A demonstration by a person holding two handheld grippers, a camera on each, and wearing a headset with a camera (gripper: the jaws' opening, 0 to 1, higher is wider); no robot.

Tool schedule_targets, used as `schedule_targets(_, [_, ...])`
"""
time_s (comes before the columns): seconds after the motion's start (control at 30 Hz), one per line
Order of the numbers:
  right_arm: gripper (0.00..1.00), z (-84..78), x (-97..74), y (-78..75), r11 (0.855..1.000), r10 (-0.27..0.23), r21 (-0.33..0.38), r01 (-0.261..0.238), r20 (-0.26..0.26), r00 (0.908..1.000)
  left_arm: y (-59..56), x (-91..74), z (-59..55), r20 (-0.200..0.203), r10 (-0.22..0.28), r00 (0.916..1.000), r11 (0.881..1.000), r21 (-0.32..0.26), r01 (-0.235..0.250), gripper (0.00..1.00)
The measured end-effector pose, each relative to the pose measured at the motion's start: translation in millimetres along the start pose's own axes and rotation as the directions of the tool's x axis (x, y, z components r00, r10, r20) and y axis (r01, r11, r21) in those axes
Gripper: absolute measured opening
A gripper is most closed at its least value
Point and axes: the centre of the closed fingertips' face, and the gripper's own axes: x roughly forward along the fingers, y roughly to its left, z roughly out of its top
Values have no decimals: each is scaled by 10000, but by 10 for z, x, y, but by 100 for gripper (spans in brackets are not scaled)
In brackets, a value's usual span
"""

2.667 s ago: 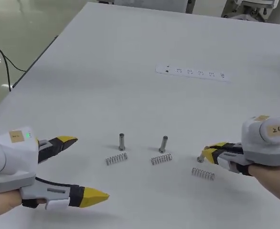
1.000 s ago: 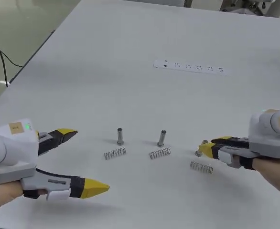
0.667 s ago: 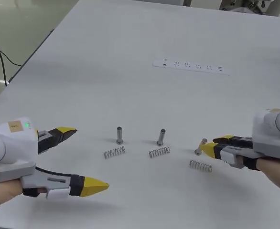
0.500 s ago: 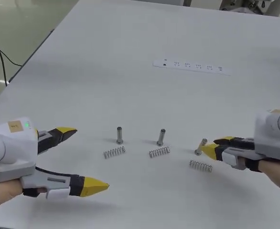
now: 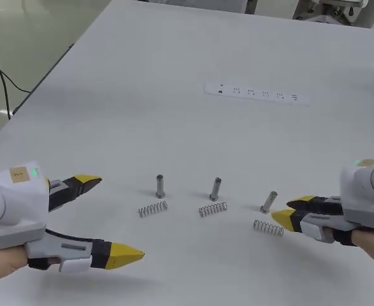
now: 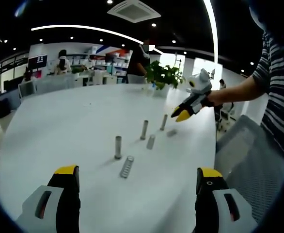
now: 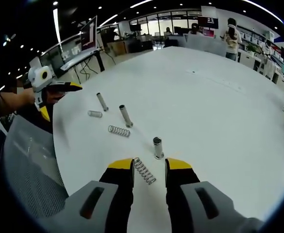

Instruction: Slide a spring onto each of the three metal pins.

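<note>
right tongs astride spring (jaws apart)

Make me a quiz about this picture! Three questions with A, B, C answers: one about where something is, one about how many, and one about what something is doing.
1. Where is the white power strip?
A. Under a gripper
B. On top of a pin
C. Beyond the pins, farther up the table

2. How many metal pins stand upright?
A. Two
B. Three
C. Five

3. How are the left gripper's jaws?
A. Wide open
B. Shut tight
C. Shut on a pin

Answers:
1 C: it lies flat past the row of pins.
2 B: three stand in a row, each with a spring lying beside it.
3 A: its yellow tips are far apart with nothing between them.
</note>
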Motion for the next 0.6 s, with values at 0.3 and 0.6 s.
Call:
schedule_targets(0.3, [23, -62, 17, 92, 9951, 597, -759, -635, -515, 9969, -2, 3, -10, -32, -12, 10000, 10000, -11, 12, 98])
schedule_targets(0.6, [25, -148, 55, 129, 9692, 896, -2166, -1169, -1318, 9872, -1, -7, -24, -56, 1, 10000, 10000, -26, -1, 98])
